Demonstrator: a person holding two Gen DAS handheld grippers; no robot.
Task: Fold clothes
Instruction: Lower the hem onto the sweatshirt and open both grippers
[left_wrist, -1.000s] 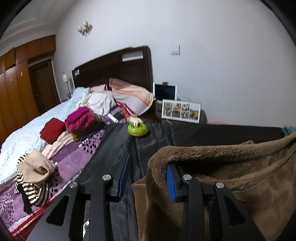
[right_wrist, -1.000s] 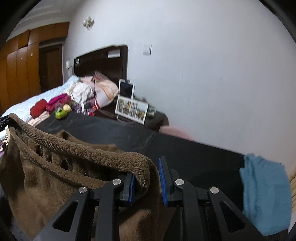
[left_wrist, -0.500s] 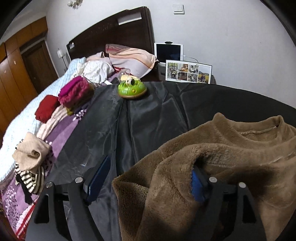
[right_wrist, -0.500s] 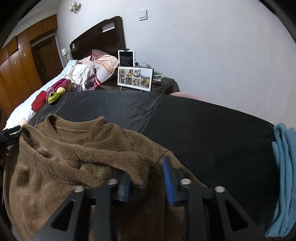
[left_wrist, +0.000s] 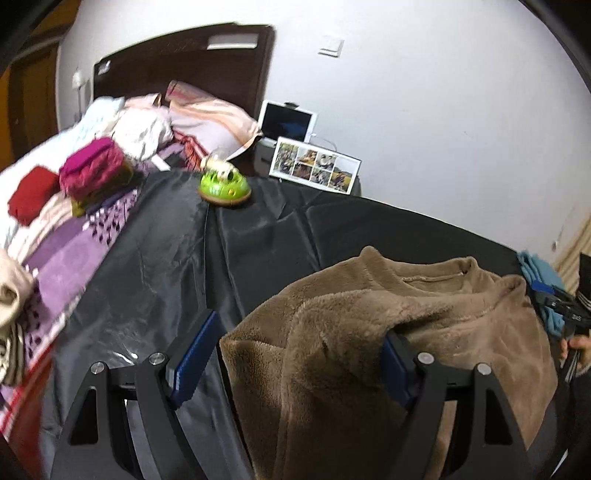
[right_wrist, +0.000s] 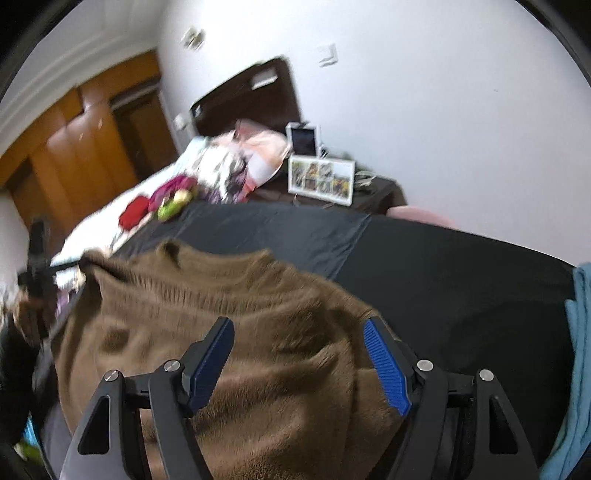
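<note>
A brown fleece sweater (left_wrist: 436, 332) lies on a black sheet (left_wrist: 229, 258) over the bed (neckline toward the wall); the left claw (left_wrist: 295, 354) stands wide, the right claw (right_wrist: 299, 362) opening, both straddling its loose edge.

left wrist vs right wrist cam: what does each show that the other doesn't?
Only the left wrist view: the beige and striped clothes pile at the bed's near edge, and the purple patterned bedspread in full.

Only the right wrist view: the orange wooden wardrobe and the pink cushion beside the dark nightstand.

Both: the brown fleece sweater lying on the black sheet, the green toy, the white-framed photo collage, the tablet, and the blue cloth.
</note>
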